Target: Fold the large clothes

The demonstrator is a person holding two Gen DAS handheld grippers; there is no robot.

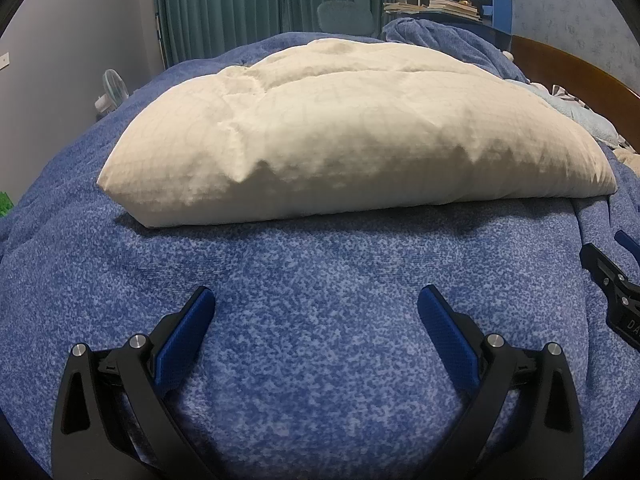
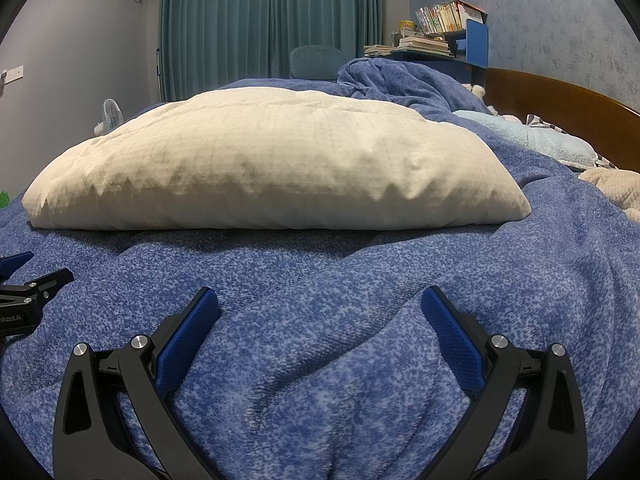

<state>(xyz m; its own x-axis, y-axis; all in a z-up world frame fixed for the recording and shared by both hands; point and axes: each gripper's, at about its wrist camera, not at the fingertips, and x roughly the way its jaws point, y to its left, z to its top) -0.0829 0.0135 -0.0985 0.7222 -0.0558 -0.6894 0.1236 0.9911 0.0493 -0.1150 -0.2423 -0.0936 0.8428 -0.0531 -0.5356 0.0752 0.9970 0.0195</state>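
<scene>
Both tools gaped empty: the left gripper (image 1: 316, 300) and right gripper (image 2: 320, 300) sat side by side, the folded cream garment (image 1: 340, 132) lying crosswise straight ahead on the blue blanket (image 1: 312, 264), neither nearer.

Ahead of my left gripper (image 1: 316, 300): cream quilted garment (image 1: 340, 136), thin matt cloth with a faint grid weave, puffy. Under both tools a blue blanket (image 1: 312, 360), fuzzy, speckled fleece, matt. My right gripper (image 2: 320, 302): matt black plastic arms, bright metal pins, blue pads (image 2: 452, 344) with a fine ribbed texture. Far right of it, headboard (image 2: 560, 100) in glossy brown wood. Beyond, teal cloth curtains (image 2: 272, 20).
</scene>
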